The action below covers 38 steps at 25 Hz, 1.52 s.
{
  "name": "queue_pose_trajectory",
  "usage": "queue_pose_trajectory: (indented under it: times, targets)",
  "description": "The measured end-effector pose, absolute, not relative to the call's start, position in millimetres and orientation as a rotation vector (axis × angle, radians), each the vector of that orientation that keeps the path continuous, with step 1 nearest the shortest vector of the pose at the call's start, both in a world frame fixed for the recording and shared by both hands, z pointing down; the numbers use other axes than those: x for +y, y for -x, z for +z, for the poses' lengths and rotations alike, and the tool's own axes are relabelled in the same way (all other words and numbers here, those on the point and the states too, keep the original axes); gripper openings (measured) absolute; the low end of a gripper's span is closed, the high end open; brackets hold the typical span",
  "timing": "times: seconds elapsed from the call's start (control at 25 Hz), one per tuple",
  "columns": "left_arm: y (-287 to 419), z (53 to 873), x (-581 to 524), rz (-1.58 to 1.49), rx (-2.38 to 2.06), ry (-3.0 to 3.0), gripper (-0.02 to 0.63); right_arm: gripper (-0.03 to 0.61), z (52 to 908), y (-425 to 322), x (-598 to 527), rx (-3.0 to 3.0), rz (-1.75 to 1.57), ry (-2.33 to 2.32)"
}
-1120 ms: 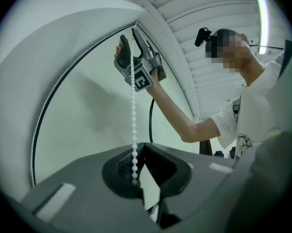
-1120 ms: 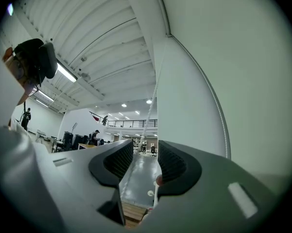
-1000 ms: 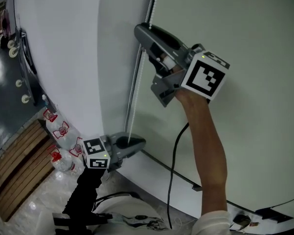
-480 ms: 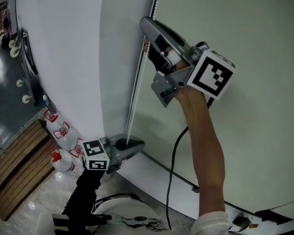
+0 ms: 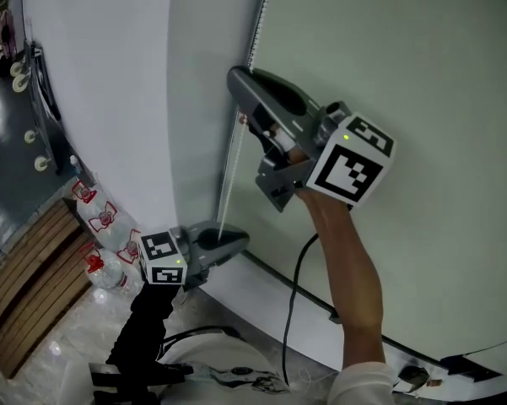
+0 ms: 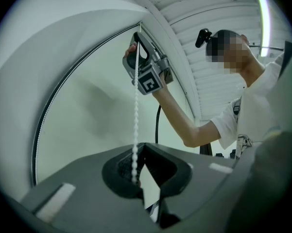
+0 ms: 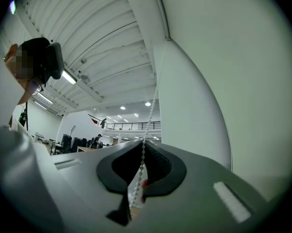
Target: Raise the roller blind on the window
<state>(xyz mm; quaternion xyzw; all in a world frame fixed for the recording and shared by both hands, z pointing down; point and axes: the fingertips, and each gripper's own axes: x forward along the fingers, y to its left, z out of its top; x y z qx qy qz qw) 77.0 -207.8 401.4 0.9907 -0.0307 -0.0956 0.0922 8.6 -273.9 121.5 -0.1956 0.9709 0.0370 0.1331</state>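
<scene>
While the roller blind (image 5: 422, 74) fills the right half of the head view as a pale sheet, its bead chain (image 5: 229, 175) runs along the blind's left edge.

- Bead chain: long axis near vertical, leaning from the top centre of the frame down to the lower left. It is taut between the two tools.
- Right tool (image 5: 239, 83): upper centre, tips pointing up-left. In the right gripper view its jaws (image 7: 143, 159) are closed on the chain (image 7: 150, 115), which passes between the pads.
- Left tool (image 5: 232, 245): lower centre, tips pointing right. In the left gripper view its jaws (image 6: 138, 166) meet at the tips with the chain (image 6: 135, 120) pinched there.
- Black cable (image 5: 291, 310): hangs beside the forearm (image 5: 346, 268).
- Water bottles (image 5: 101, 218), wooden slats (image 5: 25, 294): lower left.

Change: a second earlier the right tool's jaws stood apart beside the chain; half a second ago it sat higher in the frame. It now sits lower and is clamped. The left tool has barely shifted.
</scene>
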Motion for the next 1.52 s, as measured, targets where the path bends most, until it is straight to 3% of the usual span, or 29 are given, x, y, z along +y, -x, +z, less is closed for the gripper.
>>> queue_pose_trajectory:
  times: [0.16,0.28,0.4,0.52,0.6,0.76,1.16,1.52]
  targets:
    - [-77.3,397.8,-208.2,-0.292,-0.078,-2.949,-0.002,0.005,166.0,-4.6,-269.4,2.894,0.089,0.597]
    - [-78.0,398.2,-211.0,-0.270,-0.097,-2.951,-0.002,0.000,280.7,23.2,-263.0,3.238,0.195,0.709]
    - [-79.6,411.1,-210.1,-0.092,-0.152,-2.973,-0.002,0.002,340.9,23.8,-244.5,3.273,-0.018,0.631]
    - [-75.9,397.7,-206.8,-0.173,-0.106,-2.967,-0.002,0.025,309.6,4.5,-243.7,3.139,-0.151,0.571]
    - [-71.6,392.5,-207.0,-0.261,-0.088,-2.943,-0.002,0.133,290.4,-2.6,-245.7,3.085,-0.167,0.552]
    - [-72.5,398.3,-205.5,-0.244,-0.079,-2.946,-0.002,0.160,249.3,-12.3,-265.8,3.000,-0.130,0.562]
    - [-76.1,401.9,-196.4,-0.217,-0.055,-2.962,-0.002,0.161,119.0,-10.7,-283.3,2.864,0.068,0.496]
    - [-79.0,404.7,-186.2,-0.210,-0.050,-2.967,-0.002,0.117,57.2,-8.3,-289.0,2.821,0.151,0.511]
